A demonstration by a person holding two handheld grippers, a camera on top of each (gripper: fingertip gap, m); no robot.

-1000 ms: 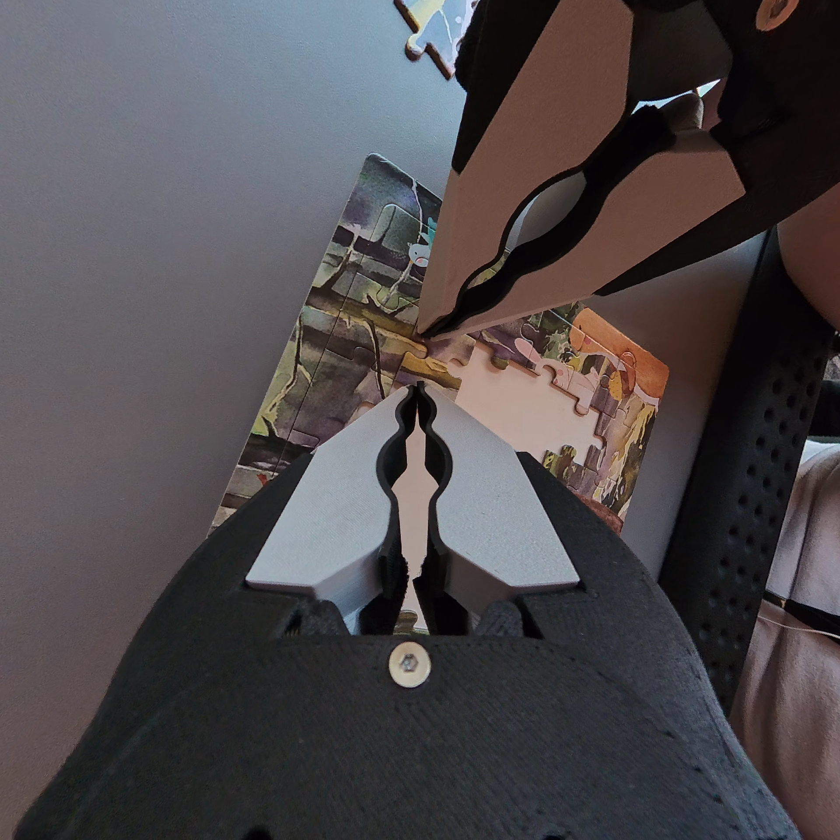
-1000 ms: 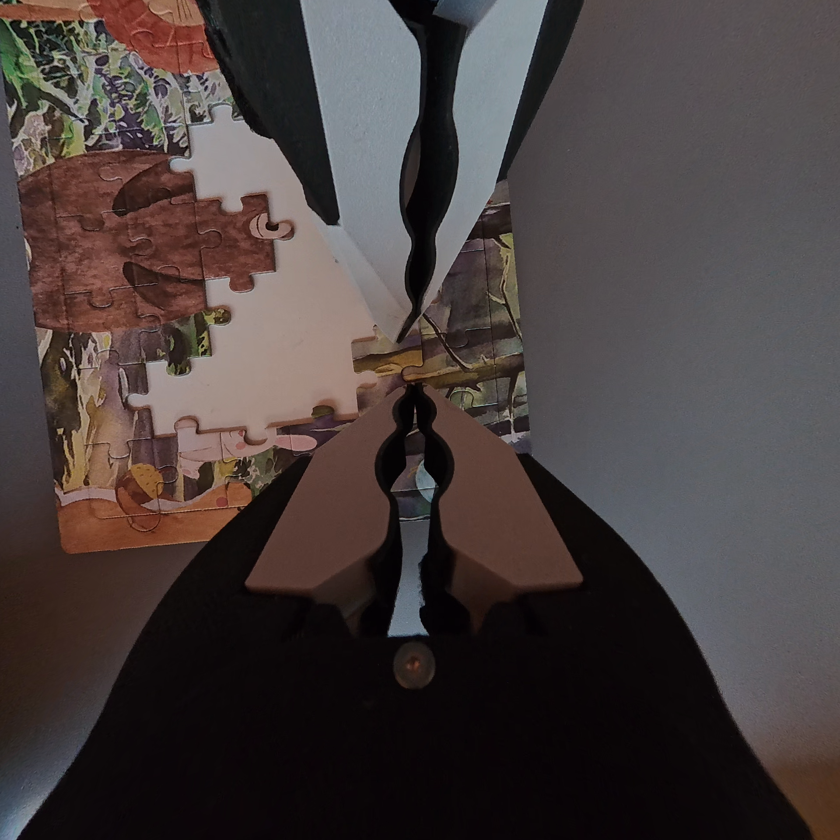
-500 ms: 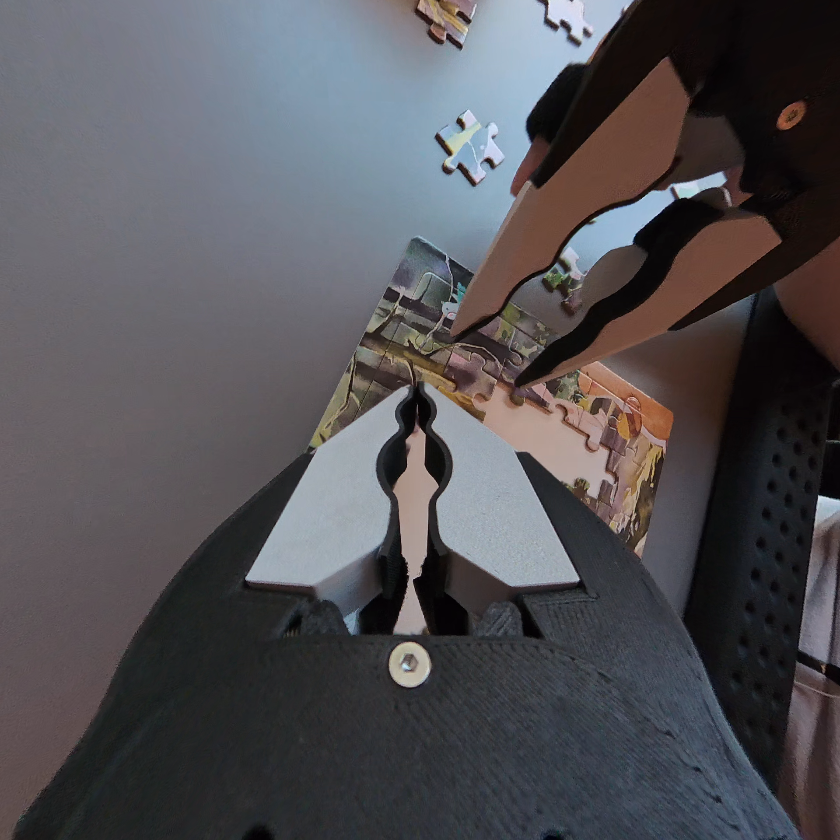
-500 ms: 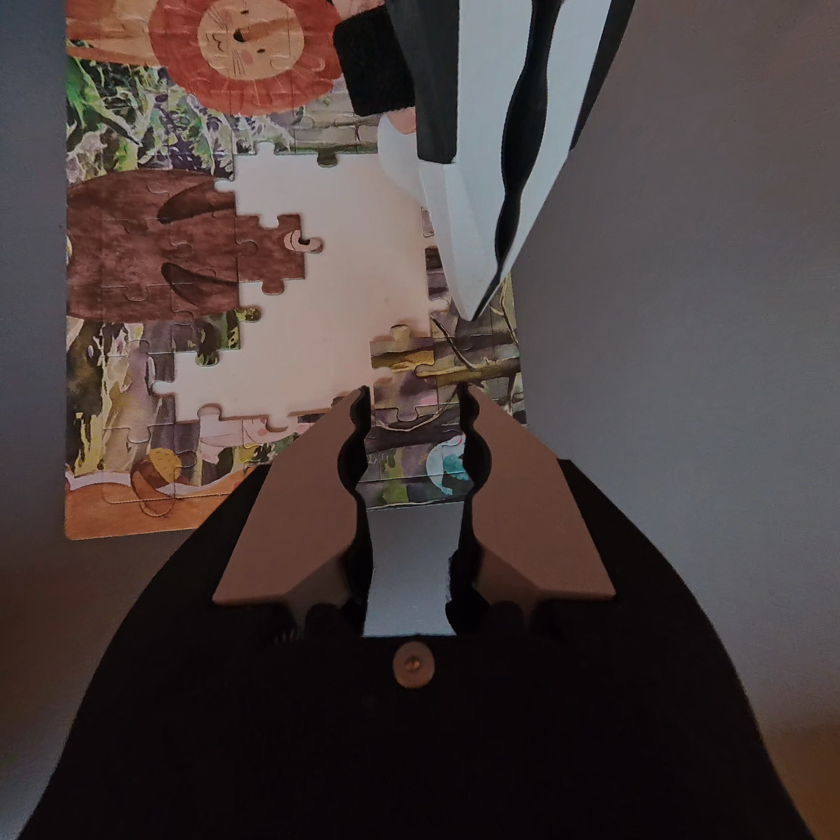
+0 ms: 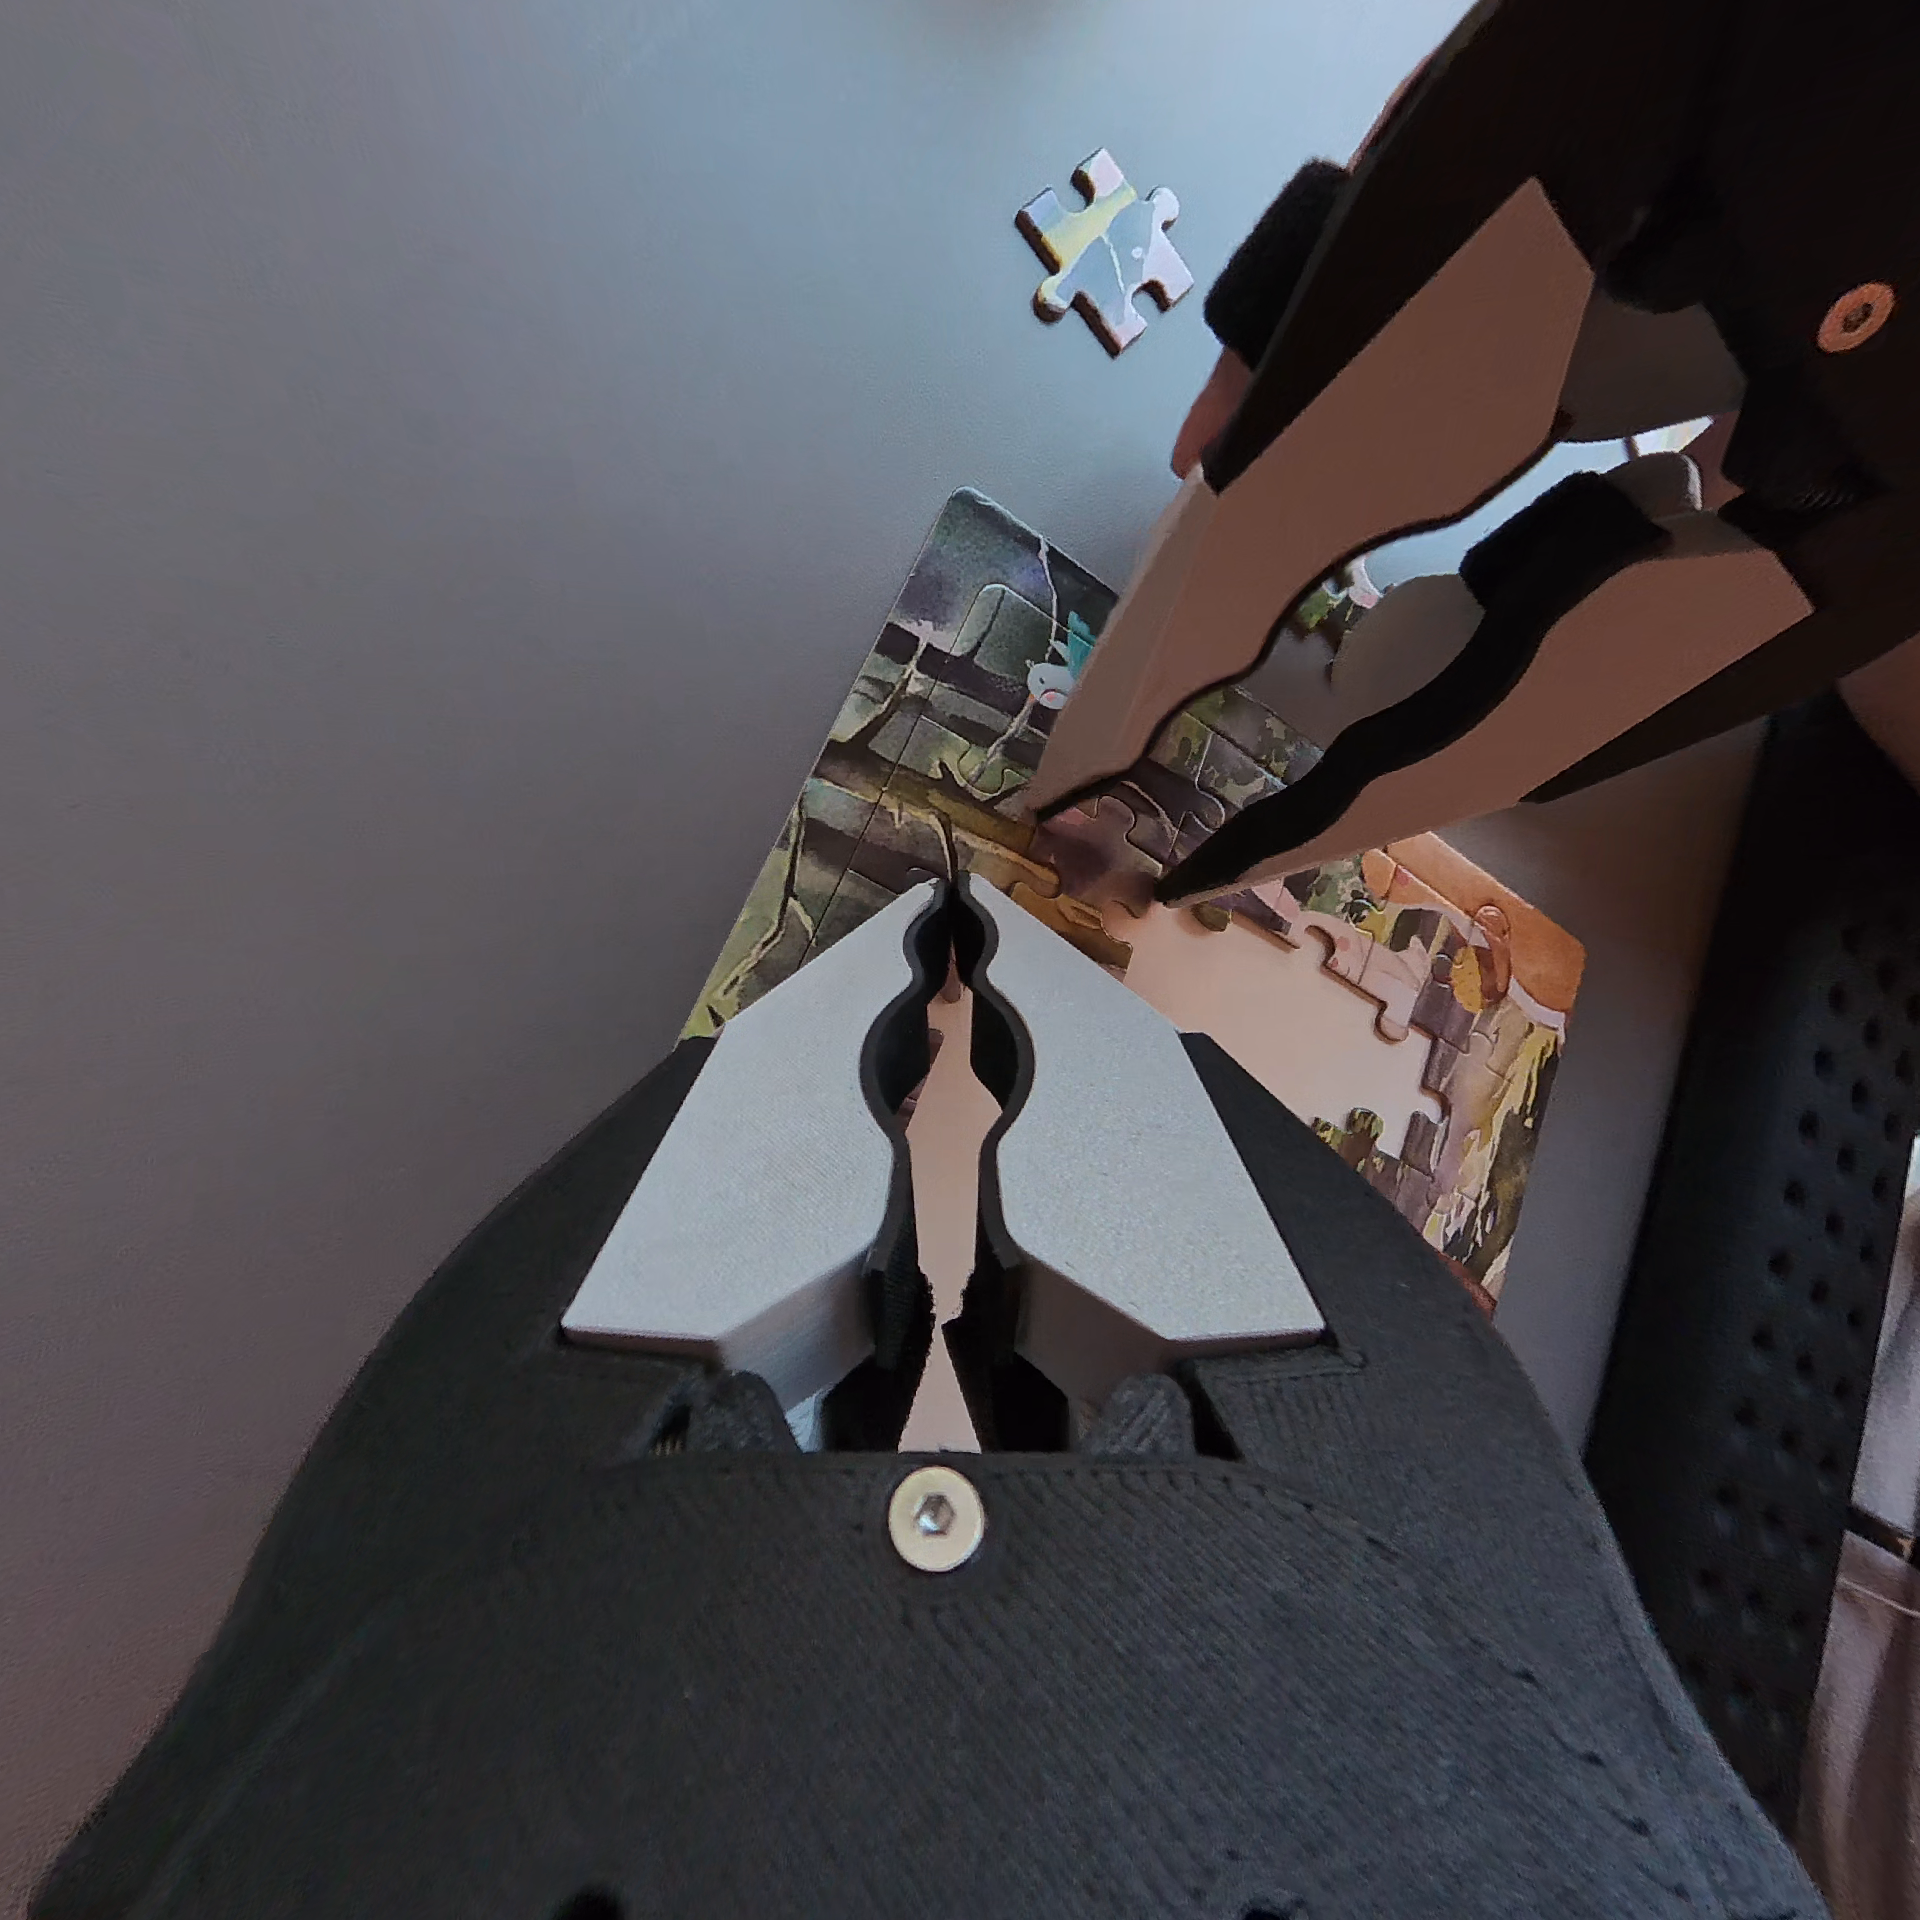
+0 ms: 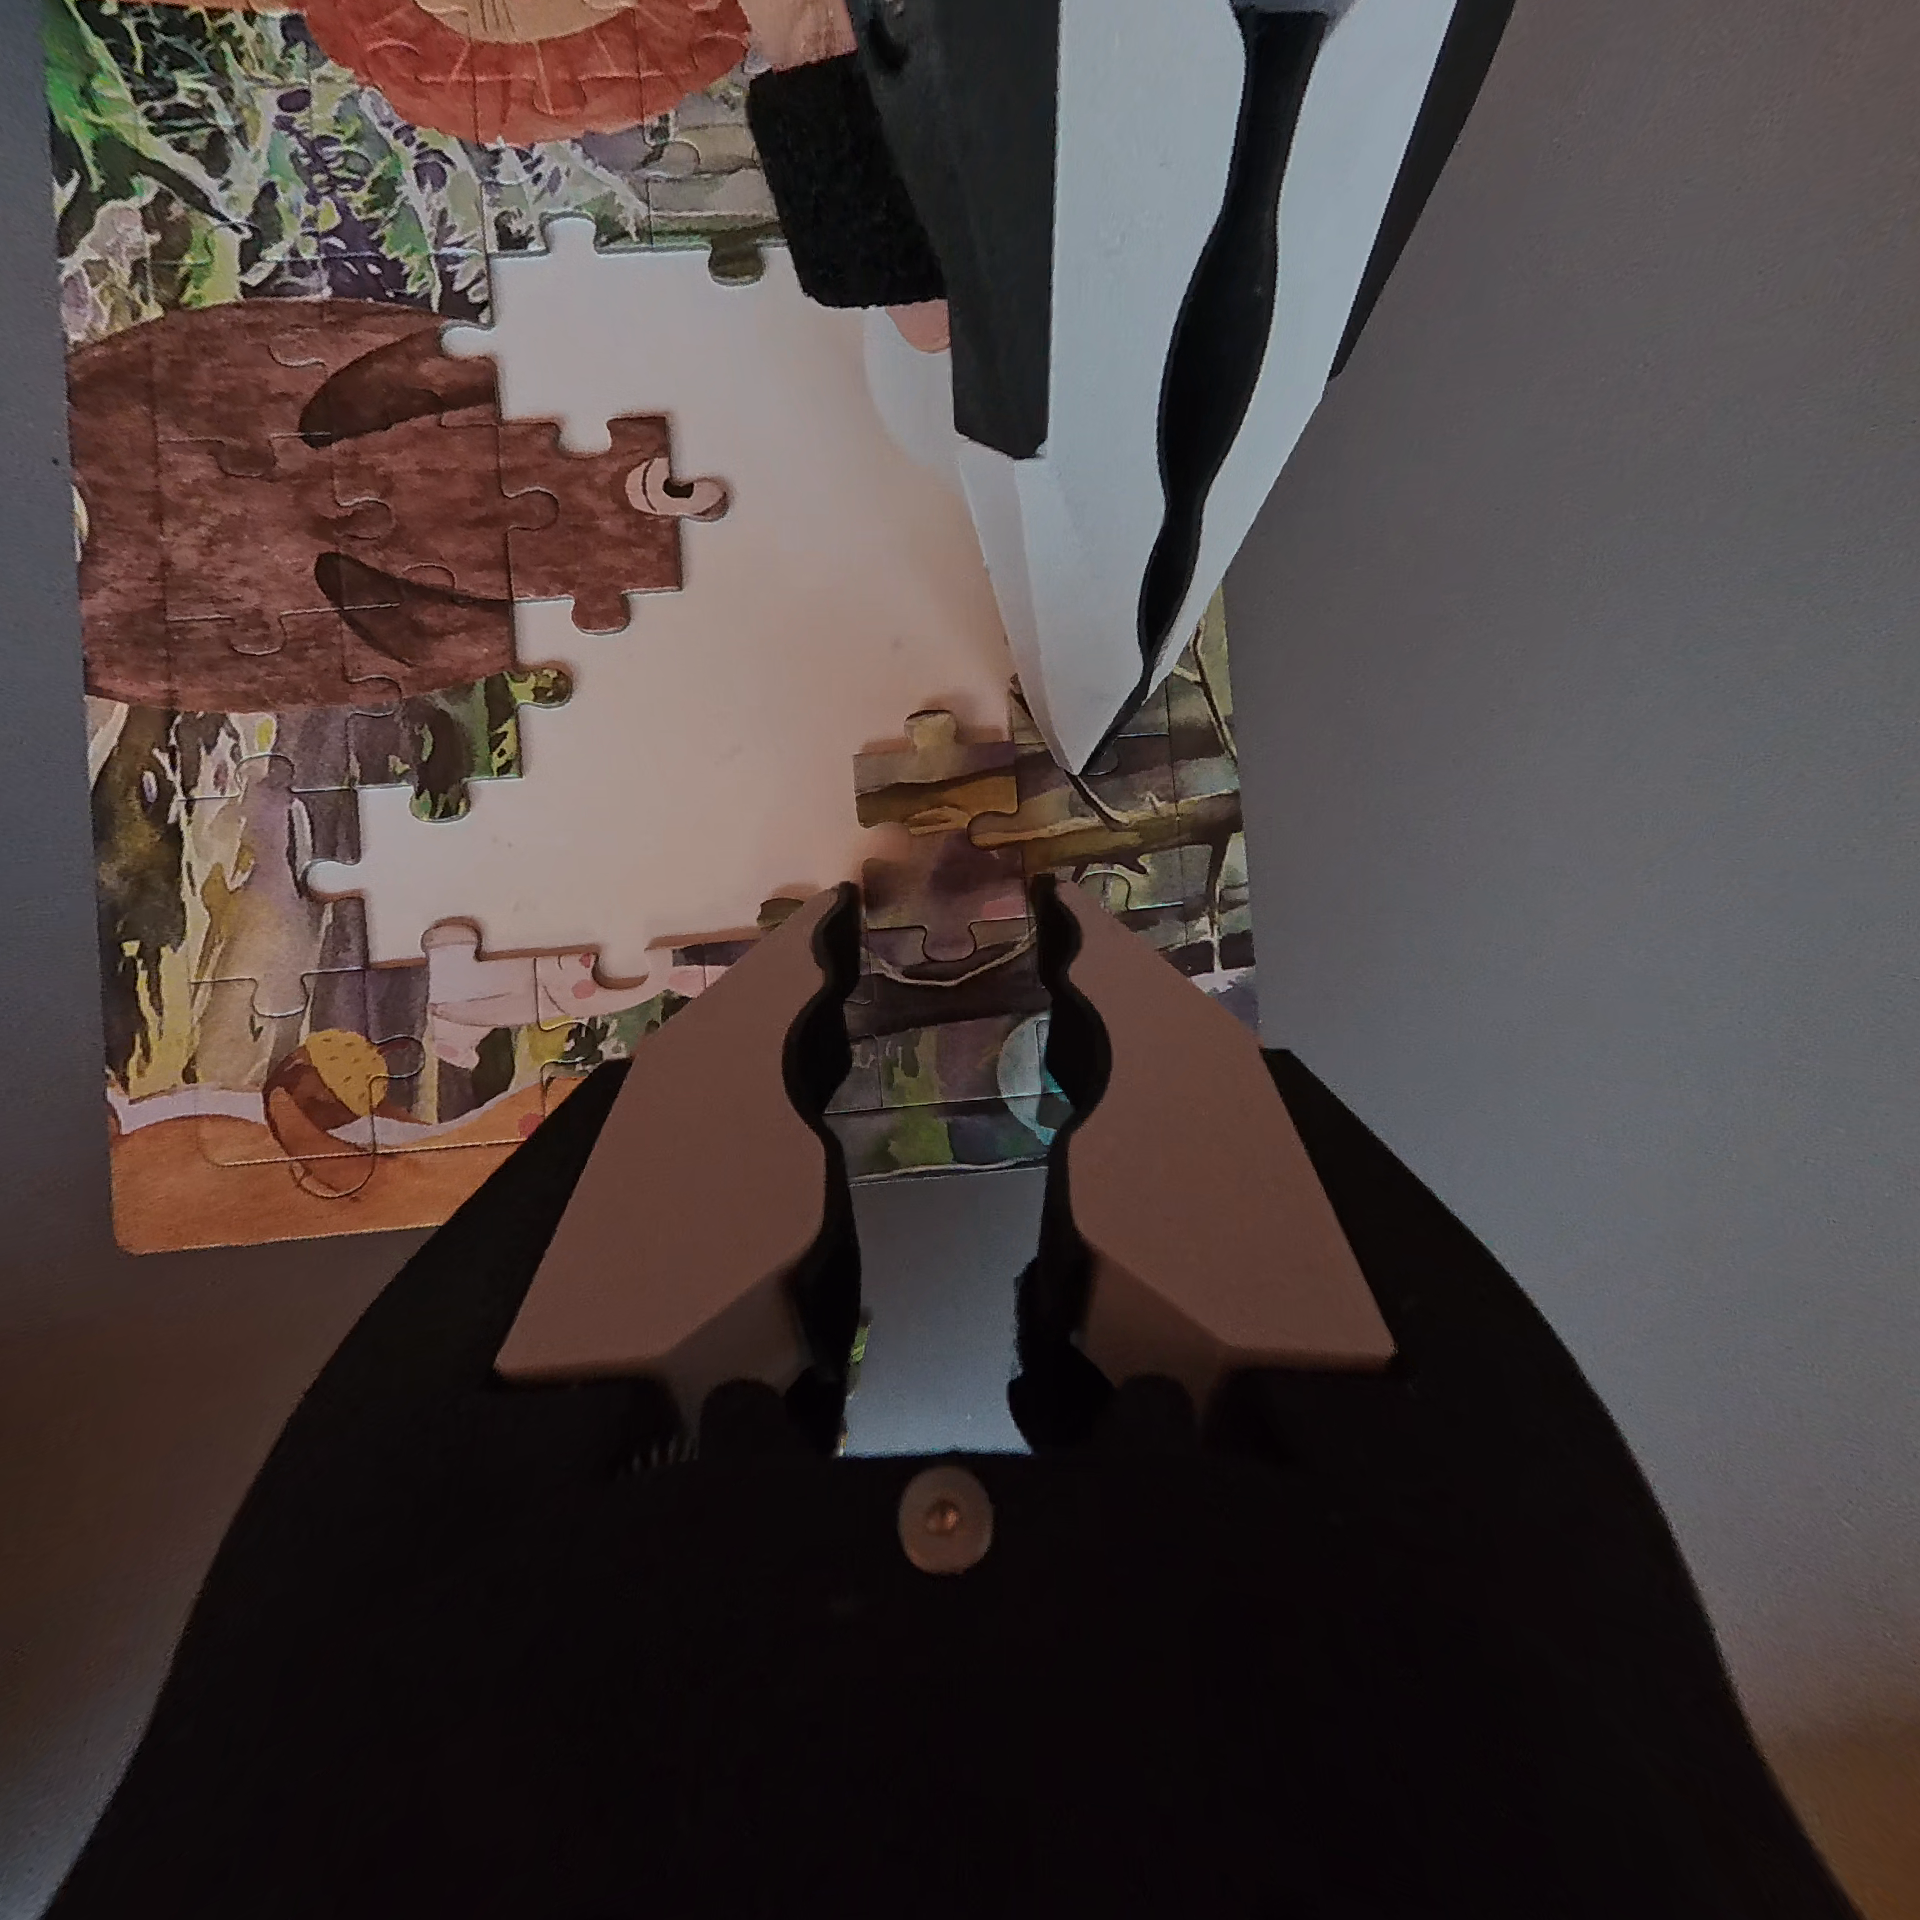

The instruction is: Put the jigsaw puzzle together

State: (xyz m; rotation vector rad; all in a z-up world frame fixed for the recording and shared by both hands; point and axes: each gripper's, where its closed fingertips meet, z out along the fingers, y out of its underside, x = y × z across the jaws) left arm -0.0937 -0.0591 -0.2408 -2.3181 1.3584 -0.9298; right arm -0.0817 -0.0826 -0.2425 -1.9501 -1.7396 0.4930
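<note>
The puzzle is laid flat on the grey table, its middle unfilled. The right gripper is held over its near edge, jaws wide and empty. The left gripper is pressed onto placed pieces, jaws closed, empty. One loose piece is seen beyond the puzzle.

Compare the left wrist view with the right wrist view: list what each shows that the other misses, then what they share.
Only the left wrist view: a loose puzzle piece lying on the grey table beyond the board, and a dark perforated chair at right.

Only the right wrist view: the brown animal section, the orange lion mane and the acorn corner.

Both: the puzzle board with its bare unfilled middle, the shut left gripper touching it, and the open right gripper.
</note>
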